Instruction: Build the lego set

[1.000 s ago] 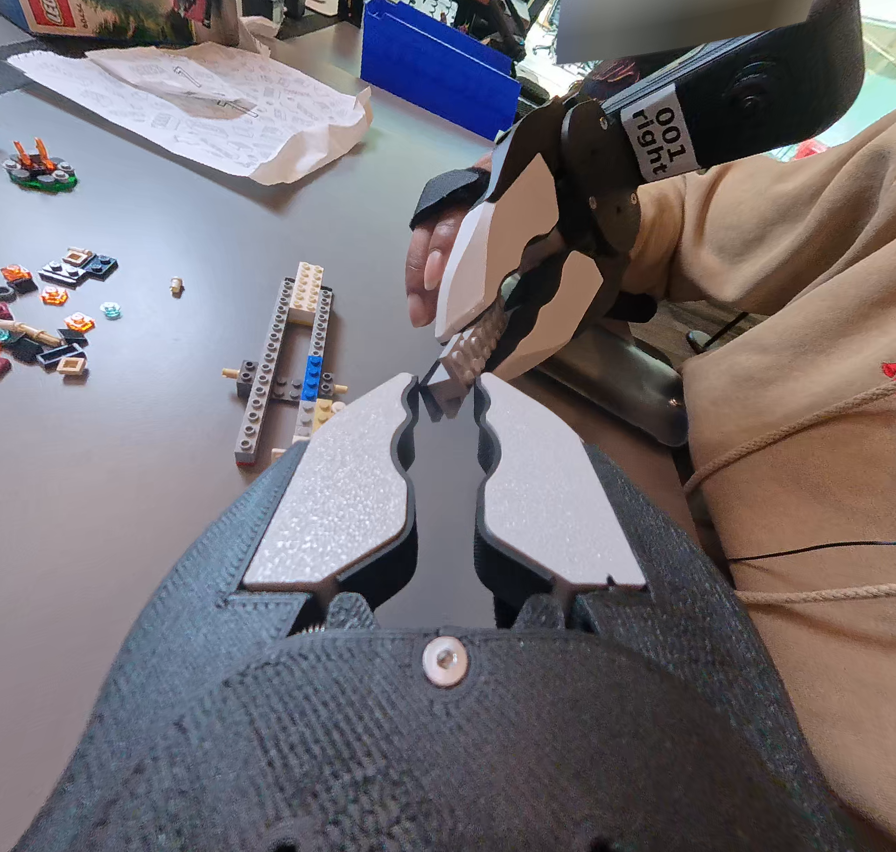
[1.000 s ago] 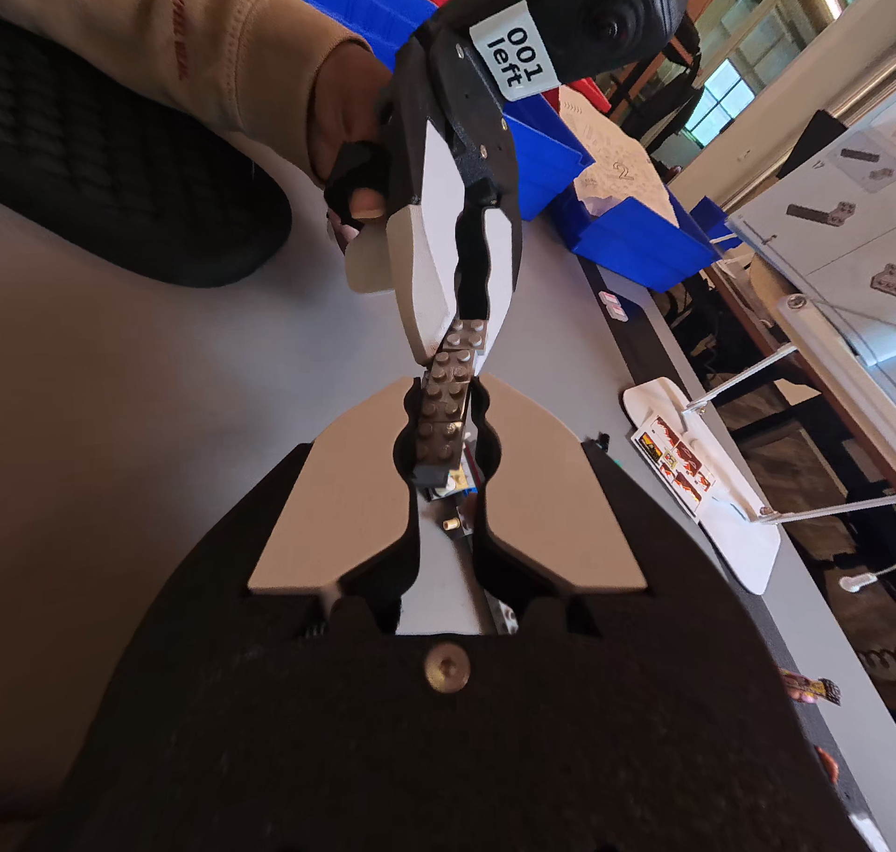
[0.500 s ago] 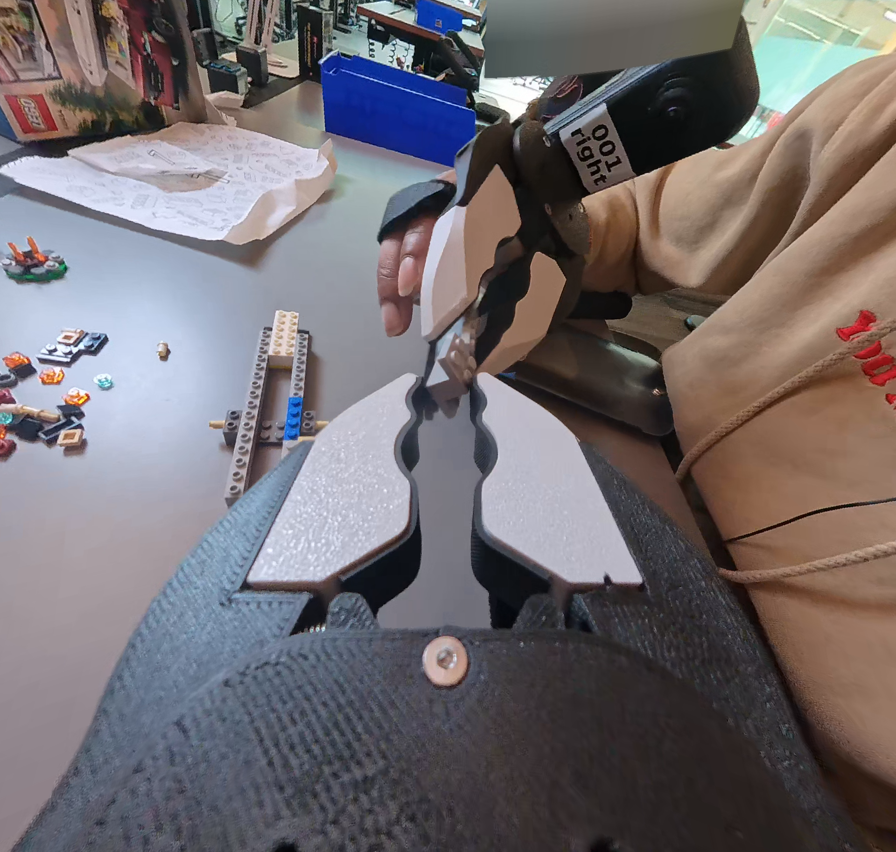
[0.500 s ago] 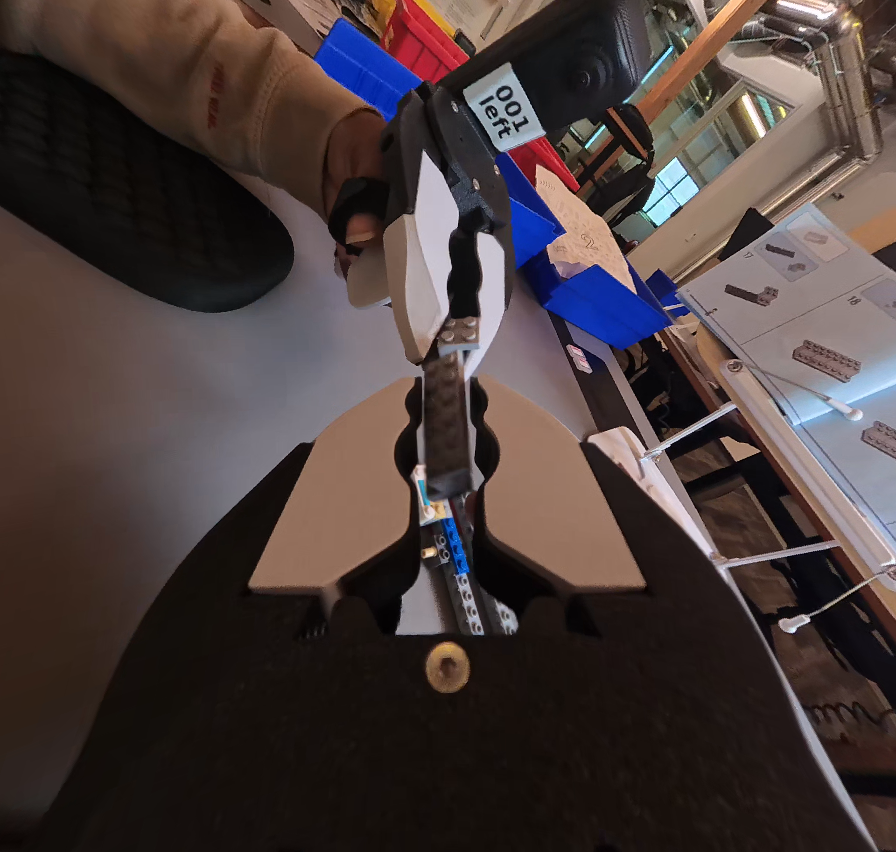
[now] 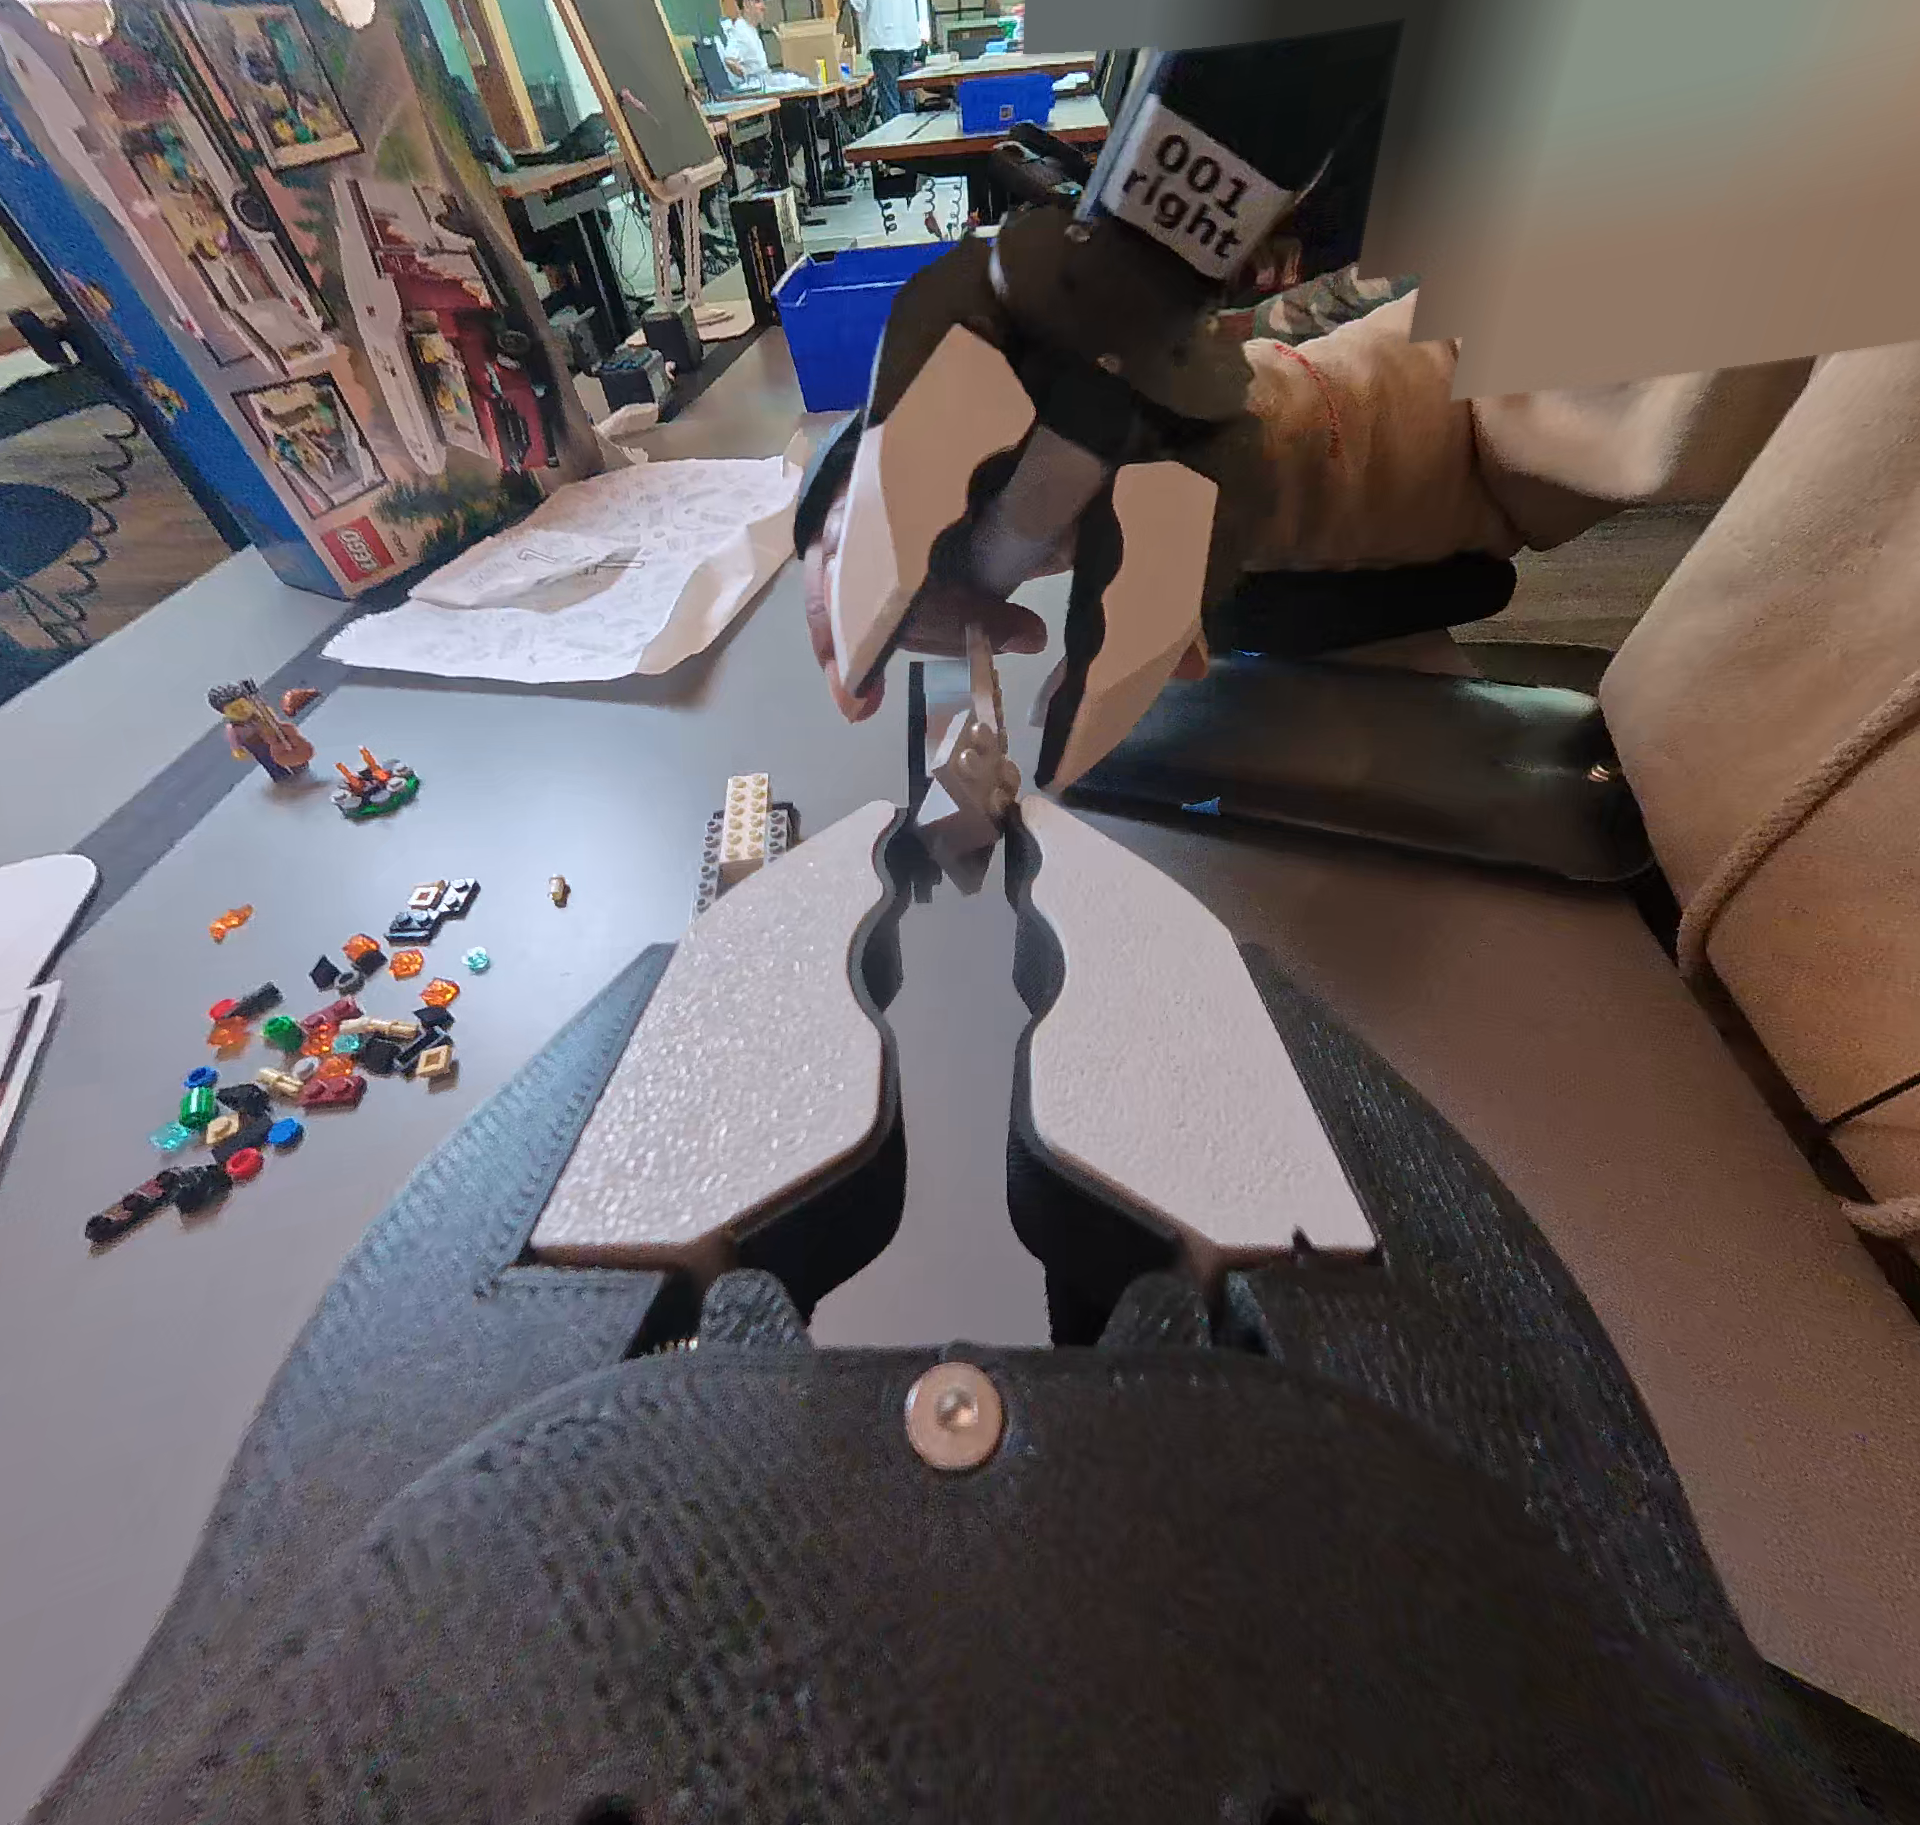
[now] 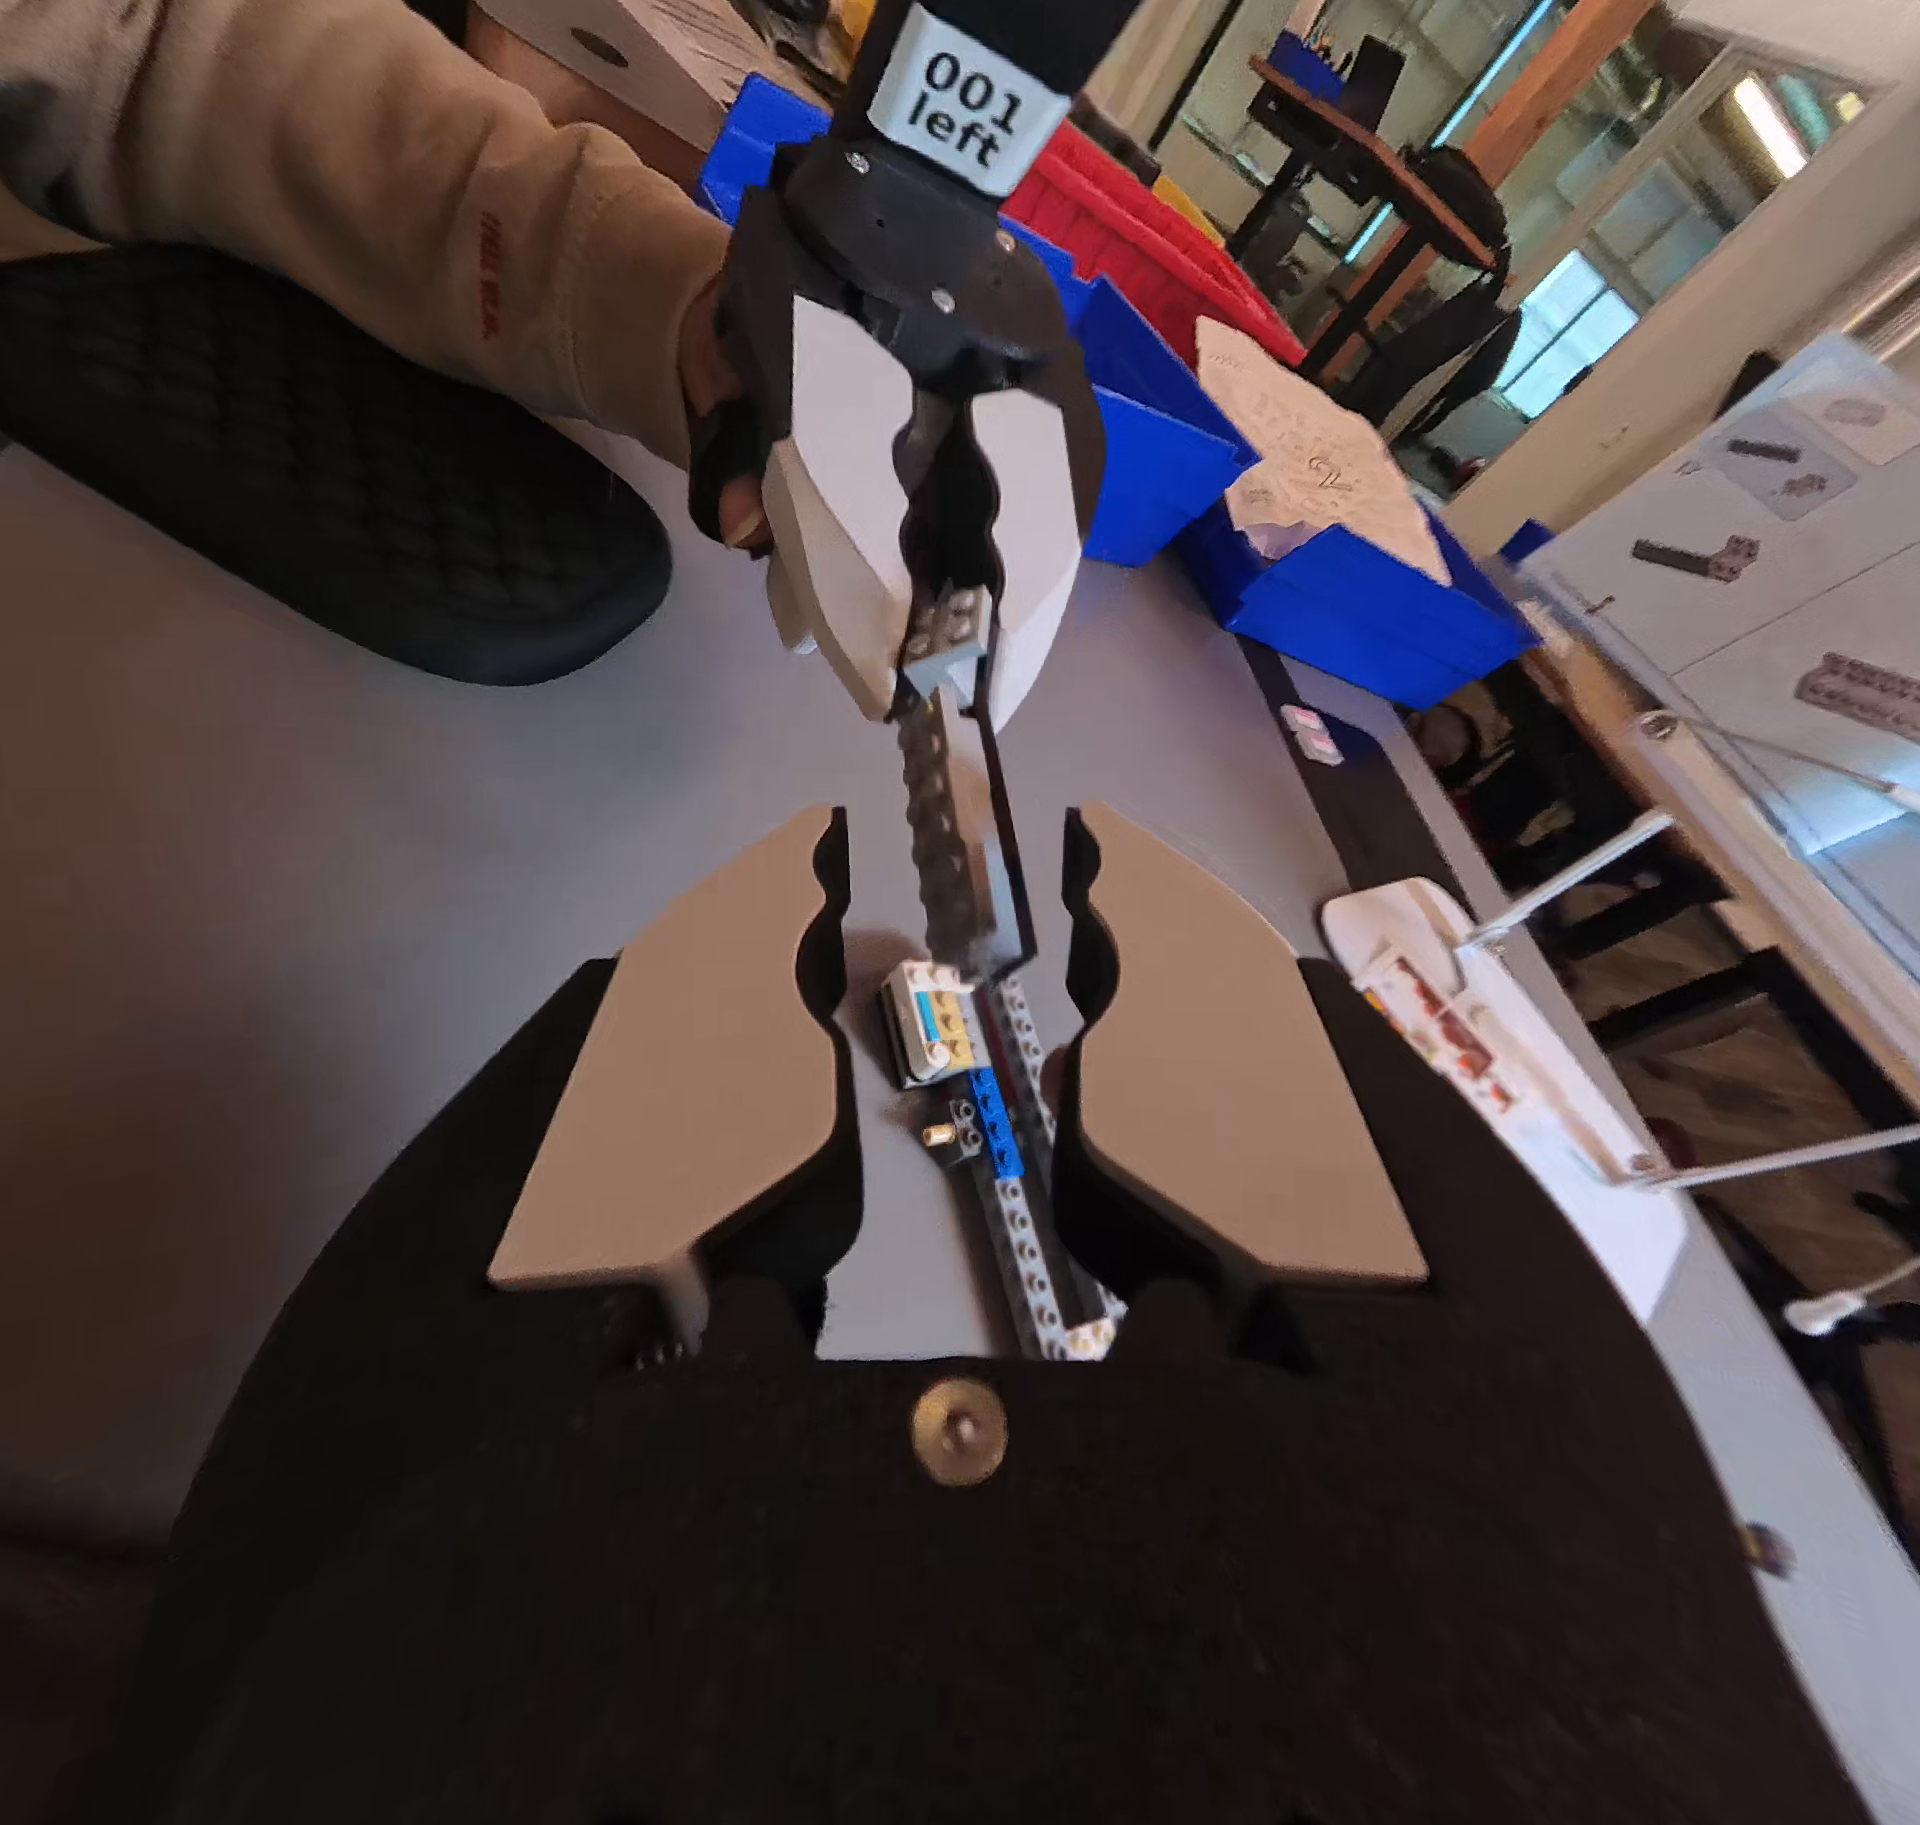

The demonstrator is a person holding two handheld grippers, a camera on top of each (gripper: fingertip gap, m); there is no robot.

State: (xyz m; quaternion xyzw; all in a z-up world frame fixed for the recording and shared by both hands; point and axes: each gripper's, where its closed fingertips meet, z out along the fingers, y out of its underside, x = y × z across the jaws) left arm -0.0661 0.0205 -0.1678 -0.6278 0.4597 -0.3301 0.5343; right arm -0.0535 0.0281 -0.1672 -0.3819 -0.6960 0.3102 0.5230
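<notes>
A long dark grey plate [image 6: 940,830] hangs in the air between the two grippers, which face each other. My left gripper [image 5: 958,814] is shut on one end of the plate [image 5: 977,767]; it also shows at the top of the right wrist view [image 6: 951,684]. My right gripper [image 6: 954,819] is open, with its fingers on either side of the plate's other end and not touching it; it also shows in the left wrist view [image 5: 951,731]. The partly built grey, blue and tan frame [image 6: 1013,1152] lies on the table below; my left fingers hide most of it in the left wrist view [image 5: 743,830].
A pile of small loose pieces [image 5: 312,1037], a minifigure [image 5: 260,726] and a small green build [image 5: 374,788] lie to the left. The set box [image 5: 260,300] and a paper bag [image 5: 592,580] are farther back. Blue bins [image 6: 1351,591], an instruction booklet [image 6: 1766,549] and a black pad [image 5: 1351,736] are nearby. Only a small space, under 4 cm, lies between the two pairs of fingers.
My right gripper has opened and let go of the grey plate. My left gripper still holds it. The two grippers have moved a little apart.
</notes>
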